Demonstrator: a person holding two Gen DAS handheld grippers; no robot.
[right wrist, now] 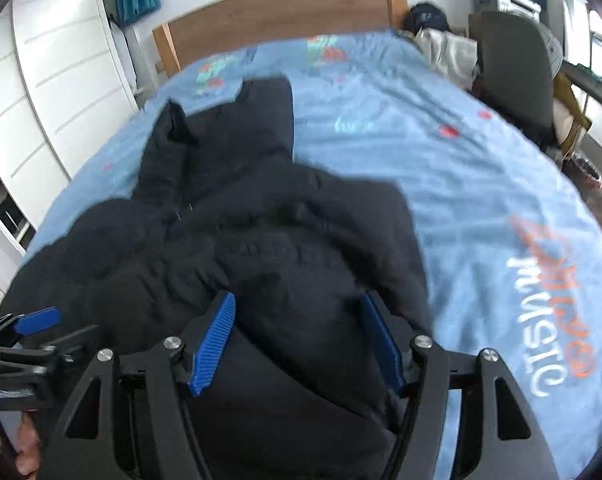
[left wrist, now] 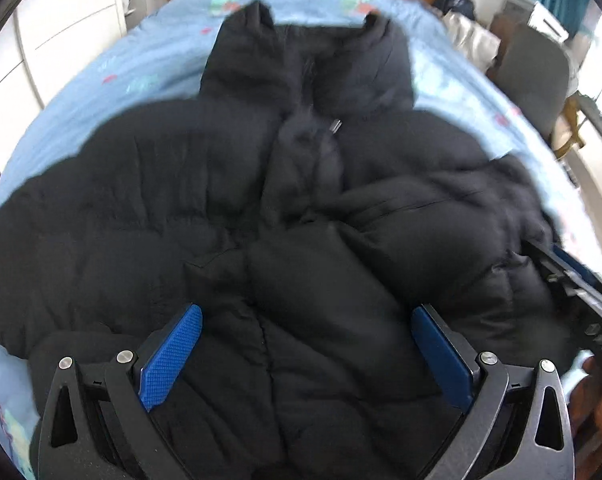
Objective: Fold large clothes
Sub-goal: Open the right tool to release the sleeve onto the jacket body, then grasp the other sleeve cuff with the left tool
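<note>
A black puffer jacket (left wrist: 229, 208) lies front up on the blue bedsheet (left wrist: 81, 80), collar toward the headboard. One sleeve is folded across its body. My left gripper (left wrist: 306, 312) hovers open over the jacket's lower part, its blue pads wide apart. In the right wrist view the jacket (right wrist: 261, 248) is bunched at the left of the sheet (right wrist: 441, 160). My right gripper (right wrist: 297, 300) is shut on a thick fold at its side, and fabric fills the gap between the pads. The right gripper (left wrist: 581, 292) also shows at the jacket's right edge. A blue pad (right wrist: 37, 320) of the left gripper shows at far left.
A wooden headboard (right wrist: 281, 8) closes the far end of the bed. White wardrobe doors (right wrist: 53, 80) stand along the left. A grey chair (right wrist: 513, 80) and a pile of clothes (right wrist: 445, 52) sit at the right. Bare sheet with printed lettering (right wrist: 549, 320) lies right of the jacket.
</note>
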